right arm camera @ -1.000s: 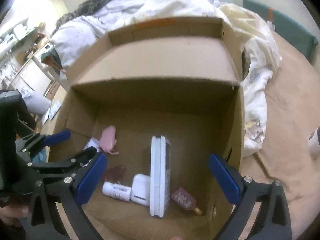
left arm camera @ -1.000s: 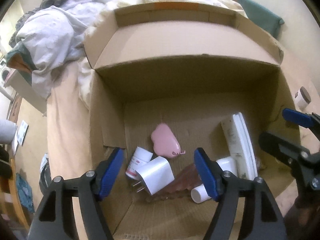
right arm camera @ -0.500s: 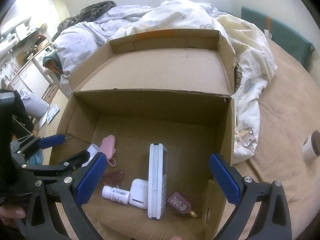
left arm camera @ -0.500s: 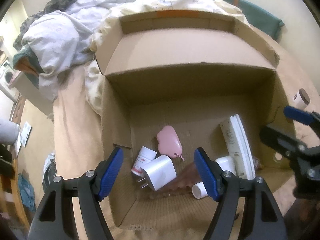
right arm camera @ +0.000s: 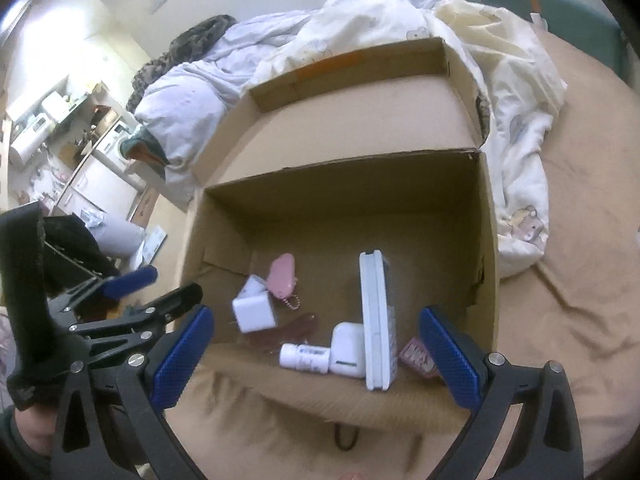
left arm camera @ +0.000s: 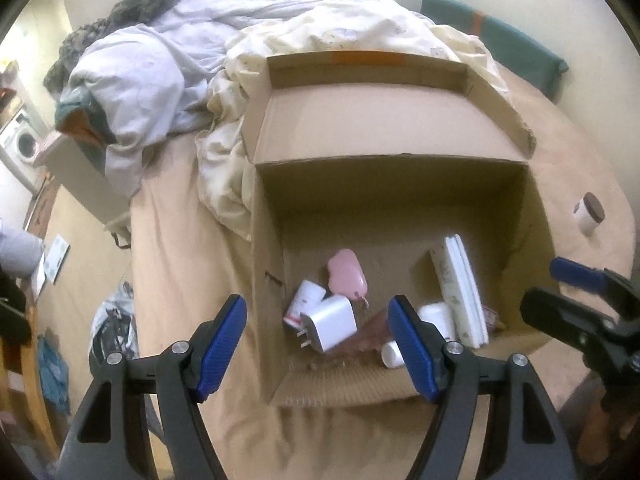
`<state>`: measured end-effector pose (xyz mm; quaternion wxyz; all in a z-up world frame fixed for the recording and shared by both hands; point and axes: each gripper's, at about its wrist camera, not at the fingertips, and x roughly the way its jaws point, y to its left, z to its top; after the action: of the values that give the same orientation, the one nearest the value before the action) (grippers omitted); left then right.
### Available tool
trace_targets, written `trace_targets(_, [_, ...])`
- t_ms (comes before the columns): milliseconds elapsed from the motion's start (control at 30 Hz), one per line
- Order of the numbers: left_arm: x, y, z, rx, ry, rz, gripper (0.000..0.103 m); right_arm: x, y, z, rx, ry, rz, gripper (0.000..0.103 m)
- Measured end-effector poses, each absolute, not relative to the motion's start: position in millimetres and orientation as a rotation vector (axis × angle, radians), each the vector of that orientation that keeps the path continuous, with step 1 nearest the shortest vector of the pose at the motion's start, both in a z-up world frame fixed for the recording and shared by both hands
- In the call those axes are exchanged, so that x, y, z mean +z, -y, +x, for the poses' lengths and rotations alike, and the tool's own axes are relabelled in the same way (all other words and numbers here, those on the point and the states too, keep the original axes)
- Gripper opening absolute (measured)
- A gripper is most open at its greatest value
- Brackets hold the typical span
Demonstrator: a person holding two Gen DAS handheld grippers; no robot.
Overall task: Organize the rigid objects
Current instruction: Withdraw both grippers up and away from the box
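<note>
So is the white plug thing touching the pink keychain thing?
Cannot tell. In the right wrist view the white charger overlaps the pink keychain, but the blurred frames show no plain contact or gap.

left tool [left arm camera: 320, 344] open, right tool [right arm camera: 316, 356] apparently open

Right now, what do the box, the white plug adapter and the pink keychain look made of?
Box: brown corrugated cardboard, matte, with folded flaps. White plug adapter: hard, smooth plastic by its look, with metal prongs. Pink keychain: smooth, rounded, probably plastic or silicone; a bead chain shows in the right wrist view.
</note>
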<state>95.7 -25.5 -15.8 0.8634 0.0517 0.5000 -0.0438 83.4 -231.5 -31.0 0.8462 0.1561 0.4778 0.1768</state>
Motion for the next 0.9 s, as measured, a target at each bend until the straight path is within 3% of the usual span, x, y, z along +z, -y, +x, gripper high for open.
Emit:
trace_targets(367, [4, 0, 41, -0.109, -1.021, 0.056, 0.071, -16, 240, 29, 0.344, -0.996, 0.373, 0.103])
trace_targets(900, [-3, -25, 37, -0.080, -1.011, -0.026, 0.071, -24, 259, -4, 0.224, -1.095, 0.413, 0.103])
